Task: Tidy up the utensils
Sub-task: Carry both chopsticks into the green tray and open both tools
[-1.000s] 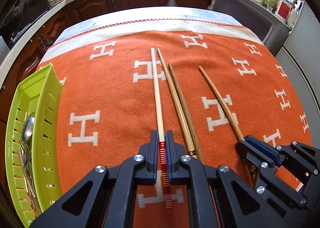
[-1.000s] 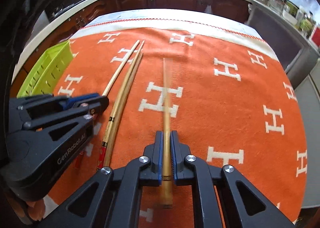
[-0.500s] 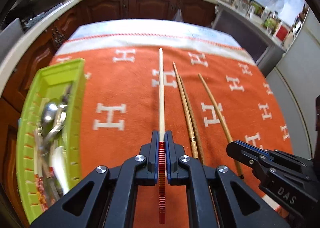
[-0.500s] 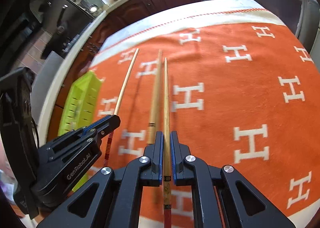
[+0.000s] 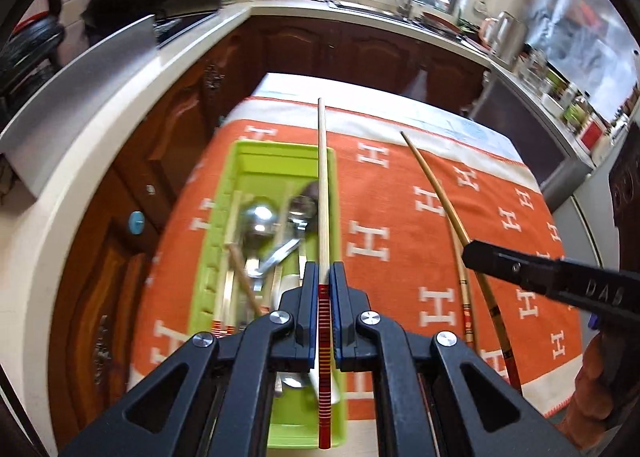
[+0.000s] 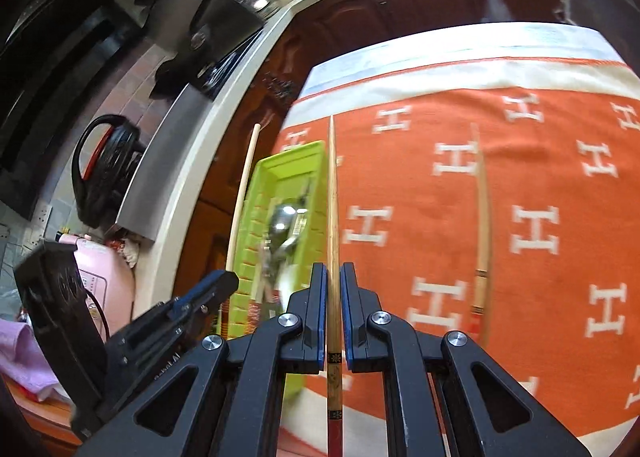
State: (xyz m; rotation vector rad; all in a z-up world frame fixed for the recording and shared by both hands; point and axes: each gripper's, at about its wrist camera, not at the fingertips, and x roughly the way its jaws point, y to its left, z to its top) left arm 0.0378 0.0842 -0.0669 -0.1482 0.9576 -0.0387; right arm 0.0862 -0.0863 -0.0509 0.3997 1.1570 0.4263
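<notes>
A pale chopstick (image 5: 322, 193) is gripped by the left claw (image 5: 323, 297) above the green tray (image 5: 338, 193). A brown chopstick (image 6: 332, 217) is gripped by the right claw (image 6: 333, 297). Two more chopsticks (image 5: 466, 305) are left on the orange cloth (image 5: 400, 217).

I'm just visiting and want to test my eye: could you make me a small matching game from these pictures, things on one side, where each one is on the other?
Things:
1. pale chopstick
2. brown chopstick
3. spoons
4. chopstick pair

Places:
A. lying on the orange cloth
B. in the green tray
C. clamped in the left gripper
D. clamped in the right gripper

Pairs: 1-C, 2-D, 3-B, 4-A
</notes>
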